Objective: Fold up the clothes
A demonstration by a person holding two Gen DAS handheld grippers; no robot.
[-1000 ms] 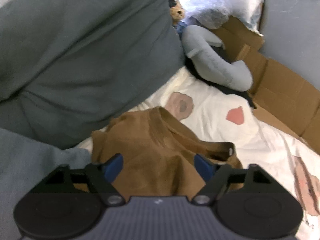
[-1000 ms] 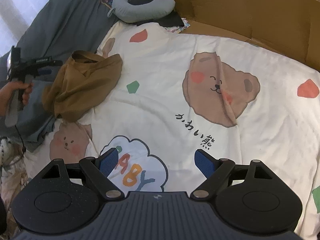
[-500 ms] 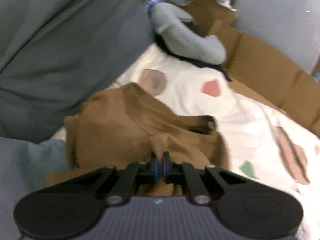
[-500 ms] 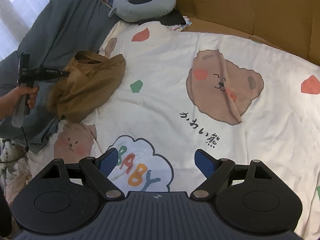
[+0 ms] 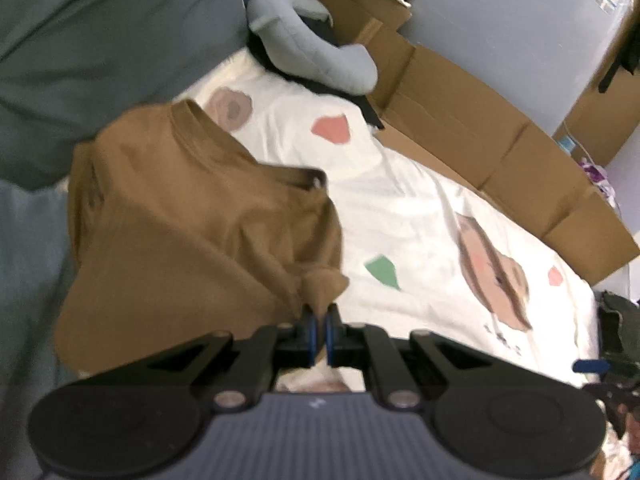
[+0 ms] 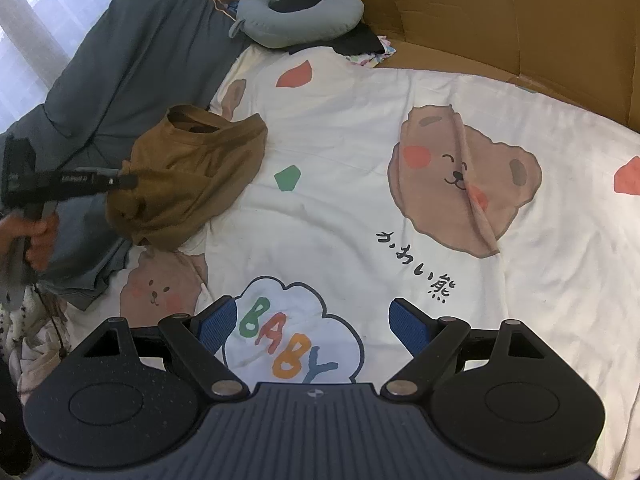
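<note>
The brown shirt [image 5: 192, 216], bunched at the bed's [image 6: 360, 128] left edge, looks light, limp and apt to sag, so the left gripper [image 5: 319, 320], fingers clamped on a fold, grips well, while the right gripper [image 6: 314, 320] hangs wide open, empty.

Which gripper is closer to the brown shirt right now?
Left. The left gripper is shut on a bunched bit of the brown shirt. The right gripper hangs open over the BABY print, well clear of it.
</note>
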